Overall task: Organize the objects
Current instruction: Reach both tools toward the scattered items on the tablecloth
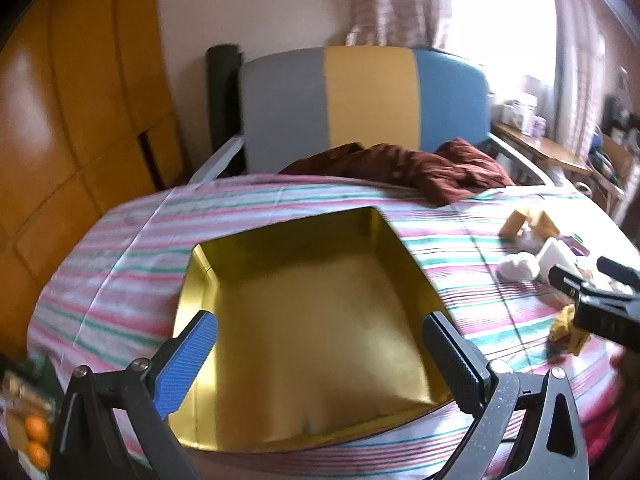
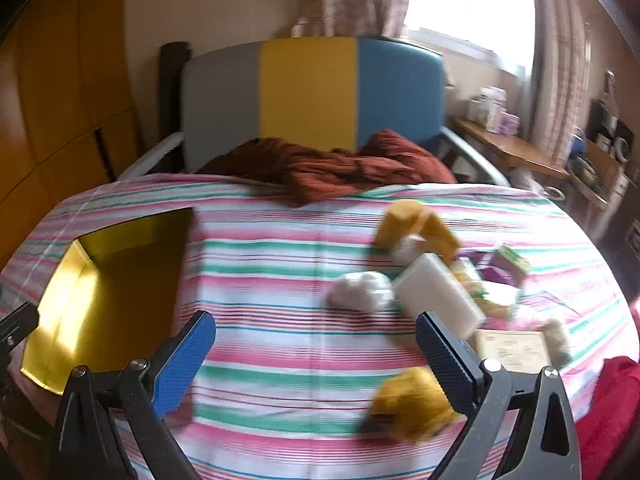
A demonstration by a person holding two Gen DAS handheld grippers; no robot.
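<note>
Both tools, your left tool [image 1: 320, 354] and right tool [image 2: 316, 354], gape wide and empty; rush the jumbled pile [image 2: 440, 280] and you could scatter pieces beyond the gold box [image 1: 312, 320].

both hand-held grippers, left [image 1: 320, 354] and right [image 2: 316, 354], gape wide, angled downward.

Empty gold box [image 1: 320, 320] left of jumbled toys [image 2: 436, 284]
</note>
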